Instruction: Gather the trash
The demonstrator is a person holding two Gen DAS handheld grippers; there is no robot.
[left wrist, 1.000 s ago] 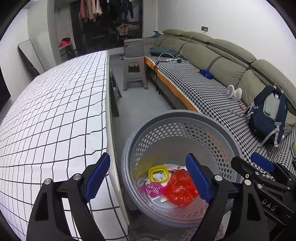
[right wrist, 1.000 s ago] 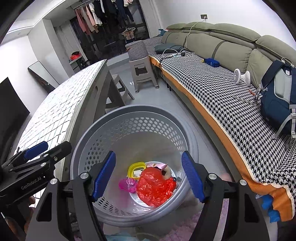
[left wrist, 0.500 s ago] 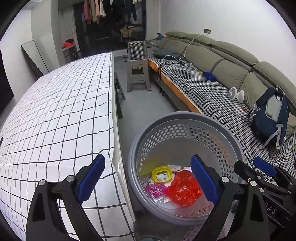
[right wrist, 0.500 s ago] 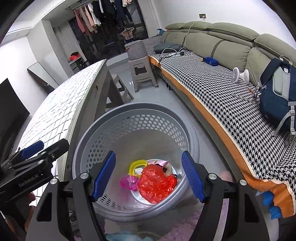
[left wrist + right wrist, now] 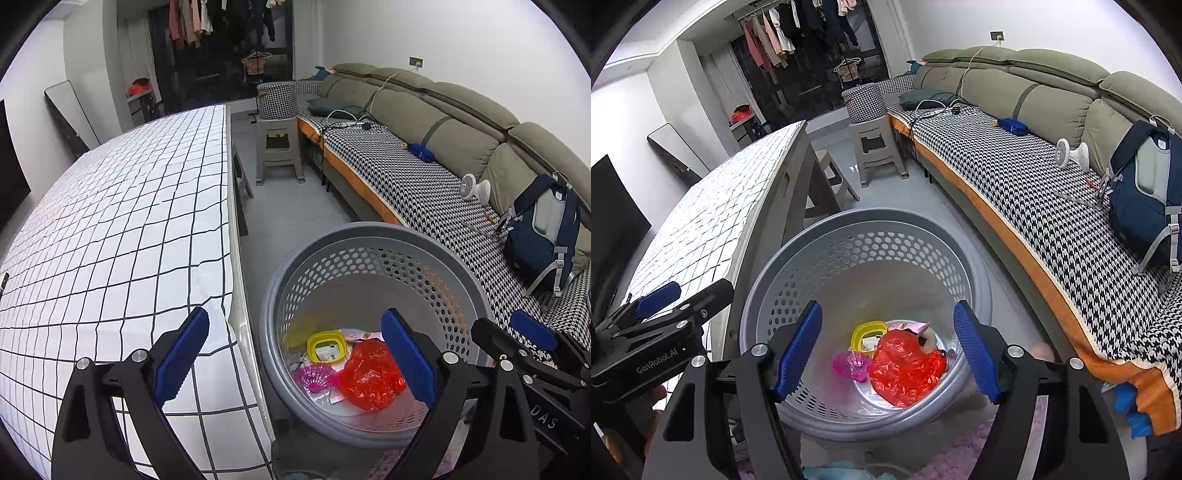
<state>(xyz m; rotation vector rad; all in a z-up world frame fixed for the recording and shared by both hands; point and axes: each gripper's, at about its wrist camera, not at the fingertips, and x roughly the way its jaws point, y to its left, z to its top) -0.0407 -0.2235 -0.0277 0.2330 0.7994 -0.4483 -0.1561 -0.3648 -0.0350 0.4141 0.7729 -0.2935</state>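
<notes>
in the left wrist view, the left gripper [image 5: 295, 354] hangs with its blue-padded jaws spread wide and nothing between them; they have just been opening further. one pad sits over the bench covered in a white cloth with a black grid [image 5: 110, 240], the other over the round grey perforated plastic basket [image 5: 369, 236] that stands on the floor just beside the bench edge, likely so scraps can be dropped straight off the bench into it. the trash lies at the basket's bottom: a crumpled red plastic bag [image 5: 369, 376], a yellow rounded-square plastic ring [image 5: 327, 345], a small pink fan-shaped piece [image 5: 319, 374] and some pale printed wrappers under them, too small to read. the right gripper [image 5: 532, 339] shows at the right edge; the letters "das" can be read on its black body. a dark blue backpack [image 5: 543, 232] leans on the sofa with the houndstooth cover [image 5: 388, 173]. in the right wrist view, the right gripper [image 5: 888, 349] points down into the same basket [image 5: 871, 221], jaws apart and empty, the red bag [image 5: 905, 369], yellow ring [image 5: 868, 332] and pink piece [image 5: 851, 363] framed between its pads well below them. the left gripper [image 5: 657, 295] enters from the left over the bench [image 5: 713, 221], and "genrobot.ai" is printed in white on its side. no loose trash shows on the bench, so the collecting looks close to finished.
</notes>
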